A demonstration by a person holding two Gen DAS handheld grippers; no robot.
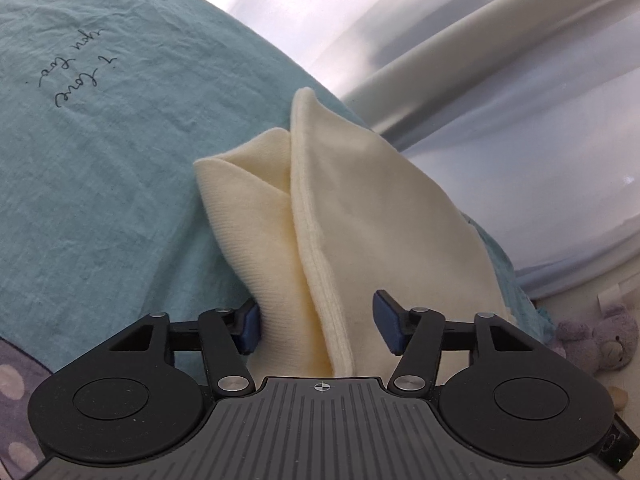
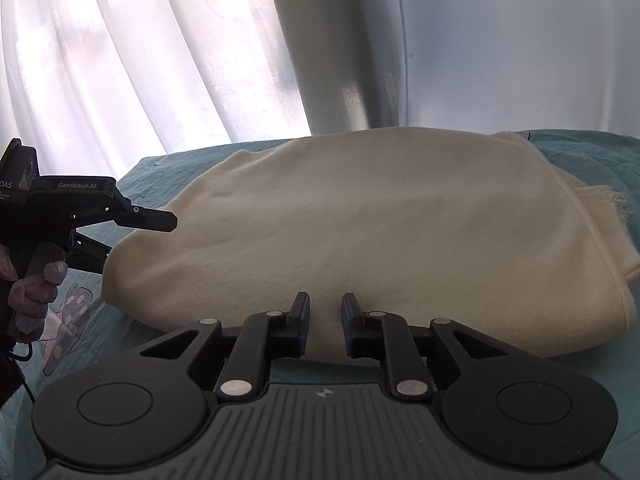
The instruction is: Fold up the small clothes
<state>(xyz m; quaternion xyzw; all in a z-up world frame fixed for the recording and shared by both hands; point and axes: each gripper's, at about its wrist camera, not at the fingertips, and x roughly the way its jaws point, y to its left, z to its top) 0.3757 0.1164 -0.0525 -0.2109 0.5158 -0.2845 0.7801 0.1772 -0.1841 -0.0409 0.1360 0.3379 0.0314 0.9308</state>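
A cream knit garment point(image 2: 352, 232) lies folded on the teal bedsheet point(image 1: 100, 184). In the left wrist view its layered edge point(image 1: 320, 240) runs between my left gripper's point(image 1: 316, 320) wide-open jaws. The left gripper also shows in the right wrist view point(image 2: 128, 236), open, with one finger above the cloth's left end and one at its edge. My right gripper point(image 2: 325, 312) sits at the garment's near edge with its jaws narrowly apart, and a bit of cloth lies in the gap.
White curtains point(image 2: 140, 60) and a pale wall point(image 2: 500, 40) stand behind the bed. The sheet carries handwriting print point(image 1: 76, 80) and dotted purple patches point(image 2: 70, 320). A small purple teddy bear point(image 1: 600, 340) lies on the floor past the bed's edge.
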